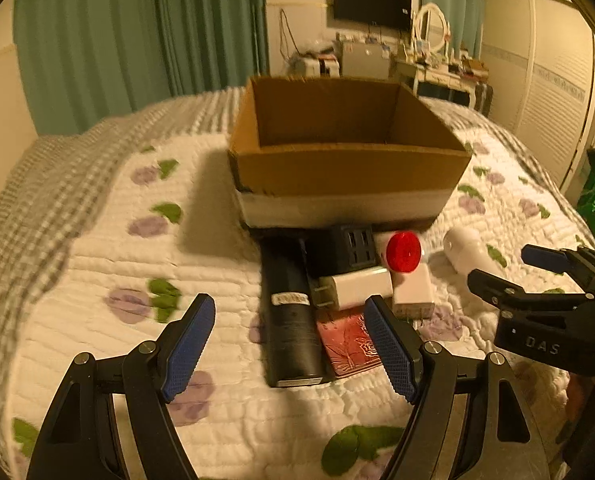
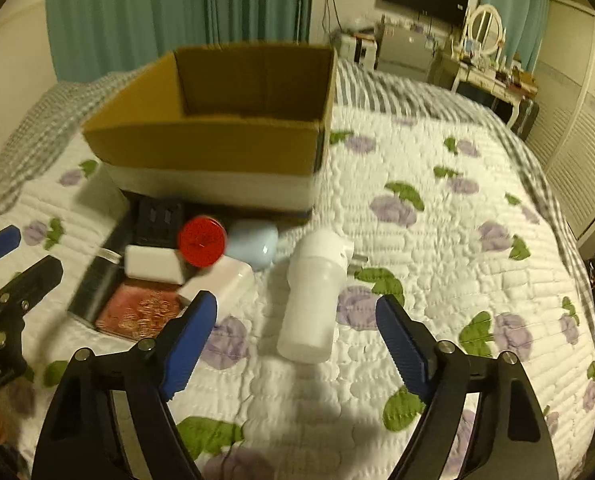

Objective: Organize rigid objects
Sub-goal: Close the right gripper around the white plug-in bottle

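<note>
Right tongs (image 2: pixel 297 316) agape, white bottle (image 2: pixel 311 300) lying between pads, untouched

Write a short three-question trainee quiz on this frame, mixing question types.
1. True or false: the cardboard box sits on the quilt with its top open.
2. Which item lies nearest the right gripper? A) red cap B) white bottle C) pink box
3. Fill in: the left gripper has its jaws ____ and holds nothing.

Key: 1 true; 2 B; 3 open.
</note>
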The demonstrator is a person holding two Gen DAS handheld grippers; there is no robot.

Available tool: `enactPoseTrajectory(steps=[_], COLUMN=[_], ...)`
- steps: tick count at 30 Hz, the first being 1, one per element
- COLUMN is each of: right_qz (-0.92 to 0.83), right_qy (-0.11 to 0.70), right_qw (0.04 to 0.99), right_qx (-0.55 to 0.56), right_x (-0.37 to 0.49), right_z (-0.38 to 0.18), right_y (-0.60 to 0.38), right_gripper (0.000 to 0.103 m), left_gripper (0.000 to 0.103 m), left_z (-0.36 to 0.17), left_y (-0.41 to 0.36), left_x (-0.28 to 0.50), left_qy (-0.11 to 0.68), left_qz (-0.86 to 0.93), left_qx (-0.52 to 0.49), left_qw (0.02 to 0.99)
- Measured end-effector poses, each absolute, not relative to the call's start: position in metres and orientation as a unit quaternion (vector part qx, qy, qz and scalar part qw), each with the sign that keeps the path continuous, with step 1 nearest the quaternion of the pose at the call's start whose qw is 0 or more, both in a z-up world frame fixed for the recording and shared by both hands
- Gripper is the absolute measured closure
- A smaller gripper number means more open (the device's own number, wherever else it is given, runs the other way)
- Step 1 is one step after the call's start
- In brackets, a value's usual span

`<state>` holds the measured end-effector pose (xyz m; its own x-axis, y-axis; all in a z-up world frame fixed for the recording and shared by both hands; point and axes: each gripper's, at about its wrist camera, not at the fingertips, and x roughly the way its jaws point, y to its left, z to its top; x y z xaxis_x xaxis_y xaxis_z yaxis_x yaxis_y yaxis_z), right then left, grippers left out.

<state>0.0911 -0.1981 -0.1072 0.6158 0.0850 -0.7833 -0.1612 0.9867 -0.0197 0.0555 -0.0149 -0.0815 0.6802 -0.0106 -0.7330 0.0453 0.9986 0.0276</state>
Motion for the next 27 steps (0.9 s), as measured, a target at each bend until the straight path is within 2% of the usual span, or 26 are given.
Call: enactPoseTrajectory(steps=[6,9,10,11,22,25,26,27], right_qz=[0.056,0.059,0.056,0.053,0.044,0.026,0.02,0.016], right_qy=[0.46,0.475,0.478,0.481,0.424,0.419,0.42,0.424], right_qw=[0.886,0.878,0.876,0.875,0.904,0.907,0.906,0.904], right_qx=[-0.026,-0.017,-0.02,-0.025,0.004,0.035,0.046,0.059], right_x=[0.119,0.13,0.132,0.134,0.127,0.126,0.126,0.127], right_z=[-0.129,-0.14,-0.143,-0.146,-0.11,-0.105,-0.105,-0.106], right_y=[-0.201,-0.2,-0.199,-0.198,-0.223,-0.241,-0.247,-0.254], right_gripper=[0.034,0.044,0.05,0.061,0.062,0.062,0.062,0.062], left_gripper=[0.026,0.026,0.026,0.026,0.028,0.048,0.062,0.065], left_z=[-0.102,-0.109,-0.11,-0.111,-0.091,-0.092,-0.094,-0.098], left_y=[-0.027,-0.035,-0.037,-0.039,-0.068,-0.085,-0.088,-0.093], left_x=[0.081,0.086,0.087,0.089,0.103,0.105,0.107,0.11], left_qy=[0.442,0.45,0.452,0.452,0.436,0.44,0.444,0.453], left_qz=[-0.051,-0.068,-0.072,-0.072,-0.08,-0.095,-0.098,-0.1], left_qx=[0.019,0.02,0.02,0.021,0.022,0.033,0.035,0.034], left_qw=[0.896,0.89,0.889,0.889,0.896,0.892,0.89,0.885])
